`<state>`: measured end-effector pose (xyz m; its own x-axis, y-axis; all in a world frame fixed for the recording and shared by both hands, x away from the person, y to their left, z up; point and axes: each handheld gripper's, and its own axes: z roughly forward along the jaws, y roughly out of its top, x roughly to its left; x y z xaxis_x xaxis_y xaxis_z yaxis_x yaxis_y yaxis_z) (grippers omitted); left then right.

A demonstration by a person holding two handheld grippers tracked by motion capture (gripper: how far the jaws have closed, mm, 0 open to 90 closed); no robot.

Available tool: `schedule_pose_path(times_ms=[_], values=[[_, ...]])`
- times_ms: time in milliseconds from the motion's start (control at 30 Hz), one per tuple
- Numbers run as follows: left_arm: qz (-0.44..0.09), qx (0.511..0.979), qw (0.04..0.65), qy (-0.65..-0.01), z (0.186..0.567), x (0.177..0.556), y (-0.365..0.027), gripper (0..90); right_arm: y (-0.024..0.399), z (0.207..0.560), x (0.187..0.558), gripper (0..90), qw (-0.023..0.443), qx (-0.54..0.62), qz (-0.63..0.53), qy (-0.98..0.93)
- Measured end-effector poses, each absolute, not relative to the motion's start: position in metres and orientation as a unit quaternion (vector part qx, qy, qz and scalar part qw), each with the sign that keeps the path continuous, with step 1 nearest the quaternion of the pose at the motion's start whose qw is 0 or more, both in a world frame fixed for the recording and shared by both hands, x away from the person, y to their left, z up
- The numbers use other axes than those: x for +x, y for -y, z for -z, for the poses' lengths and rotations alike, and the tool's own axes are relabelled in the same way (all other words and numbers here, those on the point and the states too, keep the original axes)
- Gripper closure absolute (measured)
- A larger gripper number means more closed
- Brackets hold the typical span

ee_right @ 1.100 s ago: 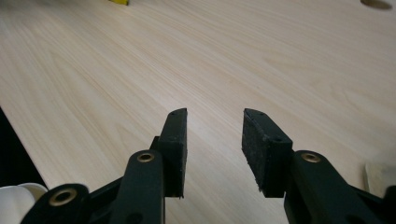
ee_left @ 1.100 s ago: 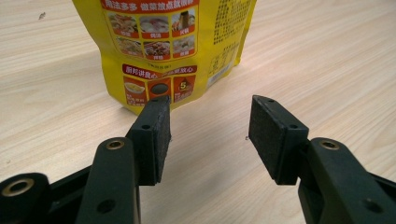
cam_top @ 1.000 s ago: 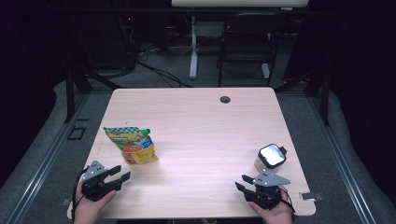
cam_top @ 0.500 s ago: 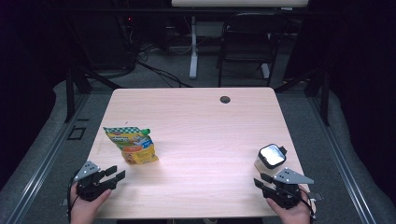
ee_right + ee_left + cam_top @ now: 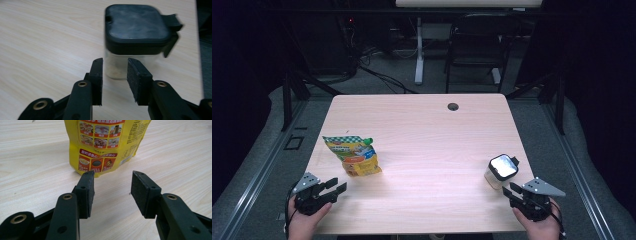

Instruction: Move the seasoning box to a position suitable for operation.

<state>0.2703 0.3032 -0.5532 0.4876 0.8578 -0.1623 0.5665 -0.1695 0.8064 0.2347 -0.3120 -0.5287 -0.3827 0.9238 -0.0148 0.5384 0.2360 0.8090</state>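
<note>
One yellow pouch (image 5: 353, 155) at nine o'clock, one black-lidded jar (image 5: 500, 171) at four o'clock; two grippers, left gripper (image 5: 335, 189) and right gripper (image 5: 510, 190), have just been narrowing, both empty

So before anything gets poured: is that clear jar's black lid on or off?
On. The black lid sits flat over the clear jar, which stands upright on the table.

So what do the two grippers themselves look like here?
Both are black. The left gripper and right gripper each carry a grey three-cornered plate on top and trail a dark cable. Their jaws end in flat black rectangular pads, with brass-coloured rivets at the pivots.
</note>
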Motion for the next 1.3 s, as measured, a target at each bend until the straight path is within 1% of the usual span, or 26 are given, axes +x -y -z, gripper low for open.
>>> schedule_pose_path(times_ms=[33,167,200,267,433,667,767,867,933,1133,1300], values=[[-0.168,0.747,0.433,-0.476,0.553,0.270,-0.303,53.9,0.315,0.526,0.235,66.3,0.265,0.495,-0.367,-0.741],[-0.169,0.744,0.436,-0.478,0.553,0.270,-0.304,54.9,0.329,0.522,0.243,67.6,0.271,0.524,-0.361,-0.723],[-0.168,0.744,0.434,-0.479,0.553,0.270,-0.304,55.1,0.336,0.522,0.247,72.6,0.269,0.533,-0.367,-0.713],[-0.166,0.743,0.436,-0.480,0.553,0.270,-0.305,55.1,0.338,0.523,0.249,74.1,0.265,0.535,-0.371,-0.711],[-0.162,0.739,0.438,-0.485,0.555,0.271,-0.306,55.0,0.349,0.527,0.263,74.0,0.288,0.547,-0.359,-0.699],[-0.158,0.738,0.437,-0.489,0.556,0.272,-0.307,55.1,0.353,0.533,0.281,74.6,0.292,0.550,-0.357,-0.696],[-0.159,0.738,0.437,-0.489,0.557,0.272,-0.307,55.0,0.351,0.536,0.285,77.0,0.288,0.553,-0.365,-0.692],[-0.158,0.739,0.434,-0.490,0.557,0.271,-0.308,55.0,0.348,0.537,0.285,76.0,0.281,0.546,-0.370,-0.697],[-0.157,0.736,0.436,-0.494,0.558,0.271,-0.310,55.0,0.342,0.538,0.283,70.6,0.271,0.530,-0.381,-0.708],[-0.155,0.735,0.436,-0.495,0.557,0.271,-0.311,55.0,0.334,0.543,0.289,68.2,0.291,0.536,-0.367,-0.703],[-0.152,0.737,0.435,-0.494,0.558,0.271,-0.311,55.8,0.336,0.553,0.301,66.6,0.282,0.540,-0.367,-0.703]])
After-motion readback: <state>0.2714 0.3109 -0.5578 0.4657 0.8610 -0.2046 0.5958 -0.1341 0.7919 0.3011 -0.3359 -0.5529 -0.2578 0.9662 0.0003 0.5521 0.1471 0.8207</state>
